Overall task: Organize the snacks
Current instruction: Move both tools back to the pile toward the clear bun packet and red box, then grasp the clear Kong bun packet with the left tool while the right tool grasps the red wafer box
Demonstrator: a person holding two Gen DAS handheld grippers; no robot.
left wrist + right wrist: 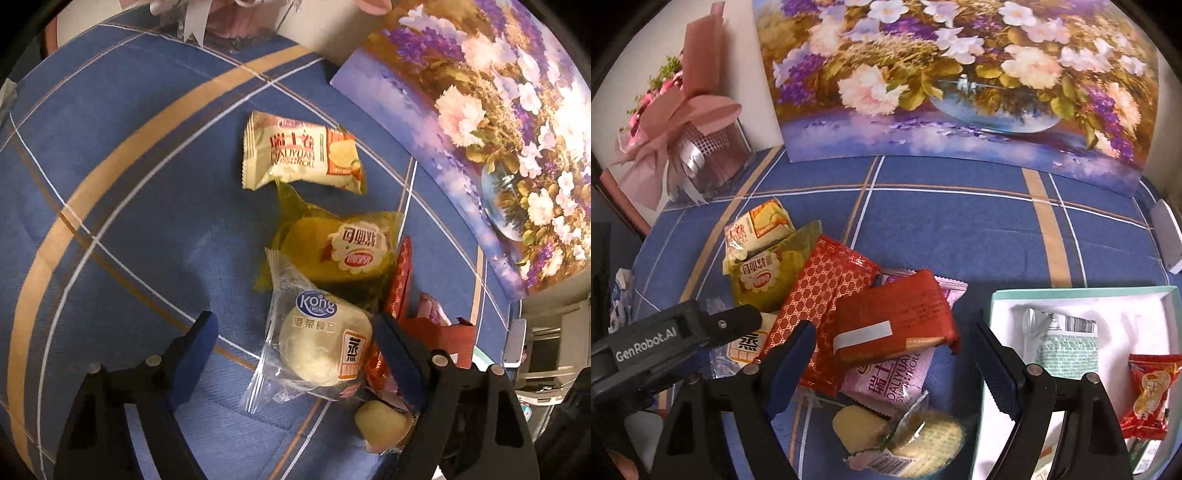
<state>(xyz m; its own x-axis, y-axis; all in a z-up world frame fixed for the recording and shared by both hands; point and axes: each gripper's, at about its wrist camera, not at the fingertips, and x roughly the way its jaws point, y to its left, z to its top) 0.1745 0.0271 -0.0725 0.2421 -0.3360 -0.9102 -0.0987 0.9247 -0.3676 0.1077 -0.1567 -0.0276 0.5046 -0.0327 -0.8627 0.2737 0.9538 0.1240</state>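
The left hand-held gripper (295,354) is spread around a clear-wrapped steamed cake (325,347) on the blue-checked bench (129,221). It looks light, soft and crinkly-slick, so I would pinch the bun's body gently. The right hand-held gripper (895,354) gapes empty over the red packets (894,314). The white box (997,306) beside the pile holds a green-white packet (1067,347), a red sweet (1148,391), perhaps more.

Bare counter (942,229) lies open between the snack pile (849,314) and the leaning flower painting (960,81); the white box (993,295) blocks the right, the bouquet (683,122) the far left
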